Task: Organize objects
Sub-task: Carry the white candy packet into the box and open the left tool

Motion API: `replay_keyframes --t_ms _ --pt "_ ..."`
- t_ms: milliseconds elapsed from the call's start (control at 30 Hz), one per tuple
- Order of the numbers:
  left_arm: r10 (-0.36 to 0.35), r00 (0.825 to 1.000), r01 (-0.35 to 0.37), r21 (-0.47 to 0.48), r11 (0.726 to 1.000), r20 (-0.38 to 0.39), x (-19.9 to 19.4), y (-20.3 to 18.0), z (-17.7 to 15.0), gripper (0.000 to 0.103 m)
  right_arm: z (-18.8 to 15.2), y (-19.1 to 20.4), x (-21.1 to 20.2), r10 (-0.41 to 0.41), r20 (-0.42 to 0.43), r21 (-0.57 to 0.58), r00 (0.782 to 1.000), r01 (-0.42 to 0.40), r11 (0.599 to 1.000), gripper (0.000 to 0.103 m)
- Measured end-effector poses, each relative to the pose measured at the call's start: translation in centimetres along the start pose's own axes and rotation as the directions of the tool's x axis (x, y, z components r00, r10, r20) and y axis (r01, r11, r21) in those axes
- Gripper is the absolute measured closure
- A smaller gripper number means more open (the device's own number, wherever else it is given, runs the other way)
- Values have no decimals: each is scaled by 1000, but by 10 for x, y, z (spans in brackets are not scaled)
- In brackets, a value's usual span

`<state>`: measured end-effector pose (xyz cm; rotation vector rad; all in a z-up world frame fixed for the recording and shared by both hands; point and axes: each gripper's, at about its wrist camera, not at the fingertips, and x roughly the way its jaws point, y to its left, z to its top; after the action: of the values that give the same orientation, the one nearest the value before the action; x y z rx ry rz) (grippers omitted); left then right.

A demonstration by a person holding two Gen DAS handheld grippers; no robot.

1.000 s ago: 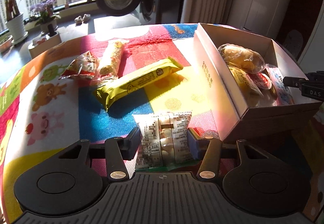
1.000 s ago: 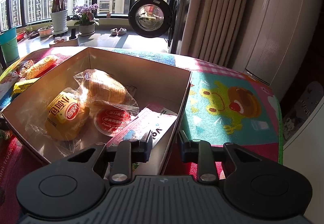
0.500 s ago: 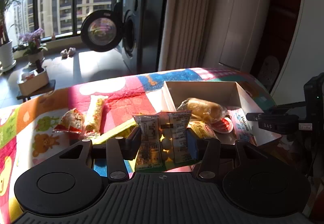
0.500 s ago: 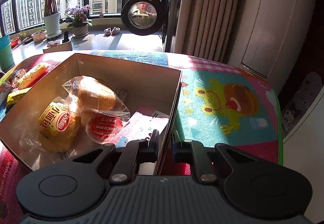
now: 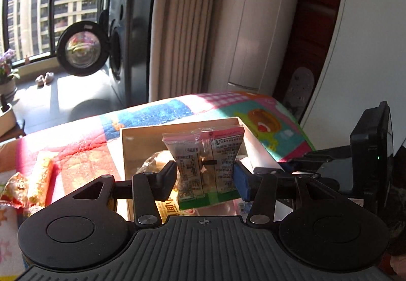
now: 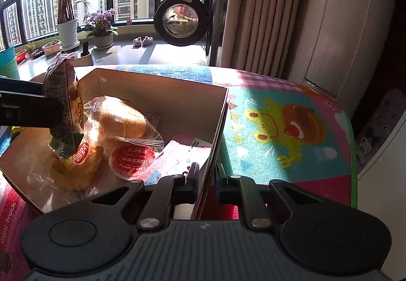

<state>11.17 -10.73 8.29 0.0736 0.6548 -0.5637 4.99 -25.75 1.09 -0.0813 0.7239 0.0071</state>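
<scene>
My left gripper [image 5: 205, 174] is shut on a clear snack packet [image 5: 205, 159] with a pink top seam and a green bottom edge. It holds the packet upright in the air above the open cardboard box [image 5: 142, 144]. In the right wrist view the same packet [image 6: 63, 108] hangs over the box's left end. The box [image 6: 162, 93] holds a wrapped bread roll [image 6: 121, 118], a yellow bun packet [image 6: 76, 166], a round red snack [image 6: 133, 158] and a pink packet [image 6: 177, 156]. My right gripper [image 6: 206, 177] is shut on the box's near right wall.
A yellow corn-like snack bar [image 5: 41, 177] and a red packet [image 5: 12, 187] lie on the colourful cartoon mat [image 6: 279, 128] to the left of the box. Beyond the mat stand a washing machine with its door open [image 5: 81, 48], a curtain and potted plants [image 6: 67, 27].
My left gripper lifted the snack packet off the mat and carried it right, to above the box. My right gripper narrowed onto the box wall.
</scene>
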Motion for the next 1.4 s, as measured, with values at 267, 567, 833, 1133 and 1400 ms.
replay_keyframes --t_ms 267,567,833,1133,1400 --pt "37 998 -32 107 994 -44 15 3 -25 49 -6 -4 -5 26 17 9 1000 -26 1000 89" --pt "-3 1000 6 144 990 -21 13 5 -18 51 8 7 4 -48 20 -58 999 49 997 90" --pt "-115 993 119 -106 987 42 -3 55 -14 52 8 13 12 -75 16 -82 997 76 994 89" --pt "20 986 38 -340 940 165 -43 126 -16 53 6 10 7 -57 11 -68 998 58 996 90" --pt "216 976 -216 1 976 -17 -34 164 -26 53 4 13 7 -63 24 -73 998 64 995 89"
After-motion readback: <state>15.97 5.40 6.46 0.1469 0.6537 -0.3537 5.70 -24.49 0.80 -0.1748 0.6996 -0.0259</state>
